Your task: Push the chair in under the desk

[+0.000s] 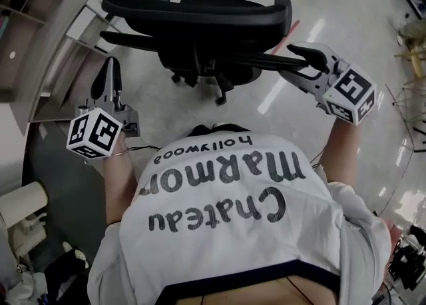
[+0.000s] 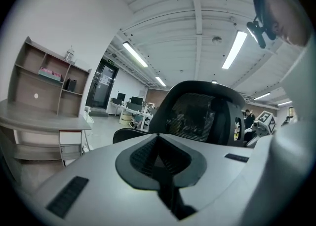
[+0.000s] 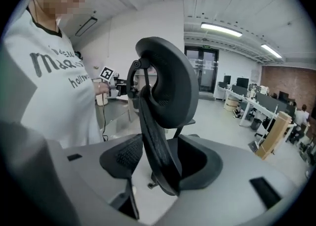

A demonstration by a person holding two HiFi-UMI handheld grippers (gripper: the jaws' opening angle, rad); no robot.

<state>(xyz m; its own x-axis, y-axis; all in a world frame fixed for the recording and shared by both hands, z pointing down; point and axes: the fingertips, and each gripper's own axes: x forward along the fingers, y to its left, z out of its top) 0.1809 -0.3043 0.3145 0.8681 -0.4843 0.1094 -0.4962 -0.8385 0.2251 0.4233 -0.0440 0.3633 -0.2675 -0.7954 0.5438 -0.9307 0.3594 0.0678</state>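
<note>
A black mesh office chair stands on the grey floor in front of me, its backrest towards me. In the head view my right gripper reaches the right edge of that backrest. In the right gripper view the backrest's edge runs upright between the jaws and fills the gap, so my right gripper is shut on it. My left gripper hovers left of the chair, shut and empty, apart from it. The left gripper view shows my left gripper pointing at the backrest. The wooden desk stands at the left.
The desk carries an open shelf unit with small items. A thin cable hangs by my left wrist. Clutter lies on the floor at bottom left. Rows of other desks stand far off.
</note>
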